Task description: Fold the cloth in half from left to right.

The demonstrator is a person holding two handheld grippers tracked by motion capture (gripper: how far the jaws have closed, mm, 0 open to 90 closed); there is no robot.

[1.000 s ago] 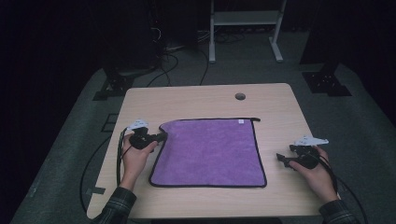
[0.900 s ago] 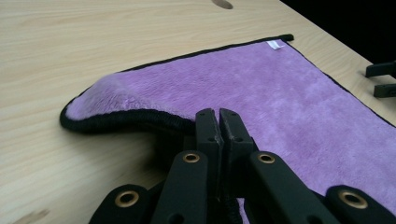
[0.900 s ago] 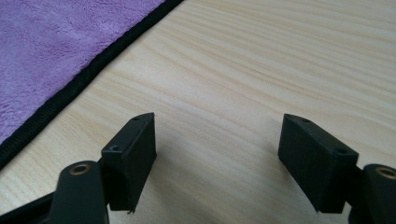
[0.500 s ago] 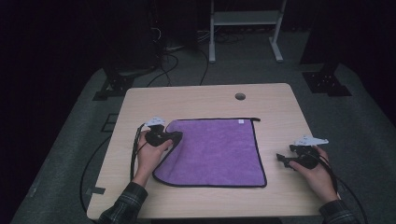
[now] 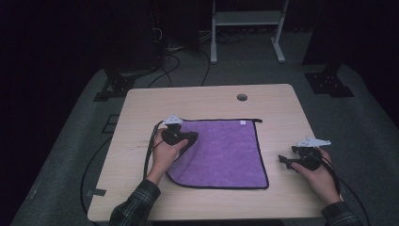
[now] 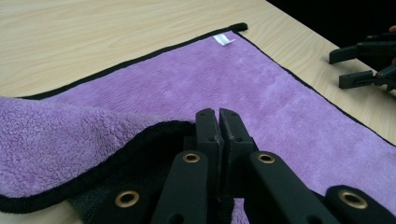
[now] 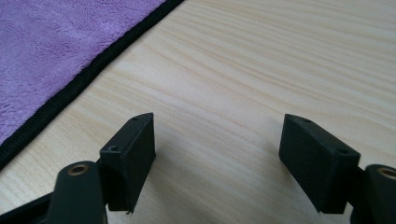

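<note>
One purple cloth (image 5: 226,150), seemingly pinched by left claw (image 6: 218,122), edge lifted

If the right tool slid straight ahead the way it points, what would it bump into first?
Probably the cloth's black edge. The right tool points left across bare table, open and holding nothing, with no other thing before the cloth.

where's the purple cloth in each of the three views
High view: purple cloth at table centre, left edge lifted.
Left gripper view: spread across the middle, folded flap at lower left.
Right gripper view: upper left corner.
Shared landmark: its black hem.
</note>
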